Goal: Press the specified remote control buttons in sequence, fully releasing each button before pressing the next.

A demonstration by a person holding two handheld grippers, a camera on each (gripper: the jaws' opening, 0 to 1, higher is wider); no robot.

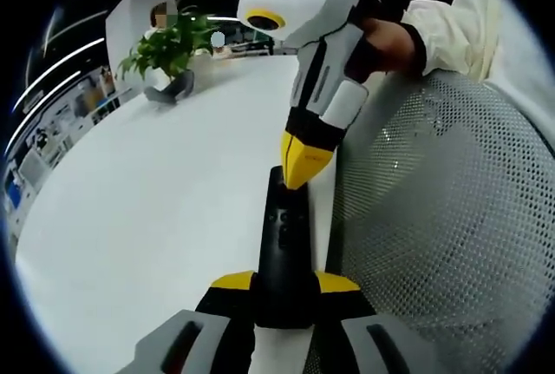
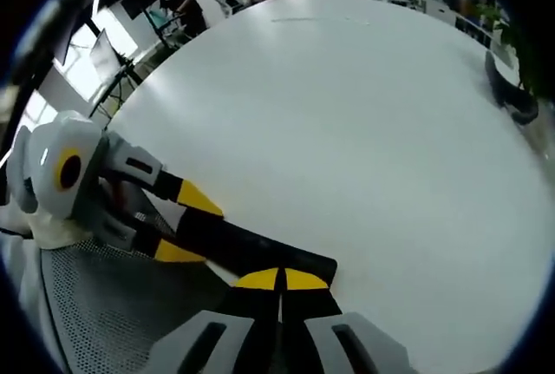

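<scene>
Holding the remote point(image 1: 282, 257) in your left hand-held gripper point(image 1: 284, 283): in the left gripper view both yellow-tipped jaws pinch its near end, and its long axis runs straight away from you along the counter point(image 1: 156, 218) edge, next to a mesh chair back point(image 1: 442, 218). Your right hand-held gripper point(image 1: 301, 161) comes in from above, jaws pressed together into one point, tip touching or just over the remote's far end; contact can't be confirmed. A potted plant point(image 1: 169, 53) sits far back. In the right gripper view, the right hand-held gripper point(image 2: 279, 280) has its jaws closed with nothing between them, right over the remote point(image 2: 251, 252), which runs left toward the left hand-held gripper point(image 2: 186, 222) clamping it. Judgement: the right is the pressing hand, so you move down onto the button face.
</scene>
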